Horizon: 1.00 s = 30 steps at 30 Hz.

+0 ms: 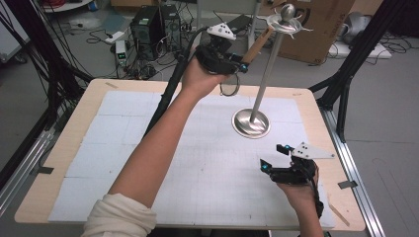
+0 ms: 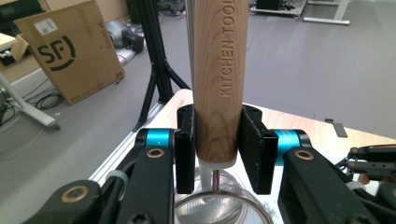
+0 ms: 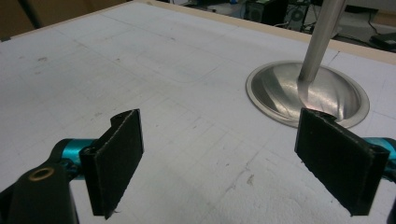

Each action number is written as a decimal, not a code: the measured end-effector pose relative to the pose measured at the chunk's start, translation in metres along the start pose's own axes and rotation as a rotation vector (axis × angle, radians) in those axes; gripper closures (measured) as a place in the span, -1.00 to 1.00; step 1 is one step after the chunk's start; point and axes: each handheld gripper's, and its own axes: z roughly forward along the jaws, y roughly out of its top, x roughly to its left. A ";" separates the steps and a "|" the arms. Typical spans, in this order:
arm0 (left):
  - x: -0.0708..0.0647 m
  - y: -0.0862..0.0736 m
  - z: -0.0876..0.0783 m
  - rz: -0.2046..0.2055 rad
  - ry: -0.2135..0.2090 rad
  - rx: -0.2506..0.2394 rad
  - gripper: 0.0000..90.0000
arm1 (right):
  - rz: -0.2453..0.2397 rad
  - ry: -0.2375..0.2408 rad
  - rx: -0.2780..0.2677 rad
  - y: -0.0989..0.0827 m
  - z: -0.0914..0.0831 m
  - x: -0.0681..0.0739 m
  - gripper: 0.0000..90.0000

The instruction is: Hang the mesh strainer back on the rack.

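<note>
A steel stand rises from a round base (image 1: 251, 123) on the table, its pole (image 1: 267, 74) ending in a hooked top (image 1: 286, 19). My left gripper (image 1: 242, 64) is raised beside that top, shut on the wooden handle (image 1: 258, 45) of a kitchen tool. In the left gripper view both pads press the wooden handle (image 2: 219, 79), stamped "KITCHEN TOOL", with the stand's base (image 2: 219, 207) below. My right gripper (image 1: 274, 157) hovers low near the front right, open and holding nothing. In the right gripper view its gripper (image 3: 219, 163) faces the base (image 3: 308, 93) and the pole (image 3: 322, 37).
A white gridded mat (image 1: 197, 163) covers the wooden table (image 1: 64, 148). Black tripod legs (image 1: 346, 79) stand off the table's right side. A cardboard box (image 1: 316, 29) and computer gear (image 1: 148, 24) lie on the floor behind.
</note>
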 end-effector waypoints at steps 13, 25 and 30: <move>-0.002 -0.003 0.014 0.010 0.005 0.013 0.53 | 0.003 0.003 -0.010 0.001 -0.002 0.001 -0.68; -0.003 -0.002 0.014 0.032 0.012 -0.003 0.36 | -0.007 0.006 -0.002 0.001 0.000 0.002 -0.68; -0.003 -0.005 0.010 0.026 0.007 0.002 0.25 | -0.001 0.007 -0.004 0.001 0.000 0.002 -0.68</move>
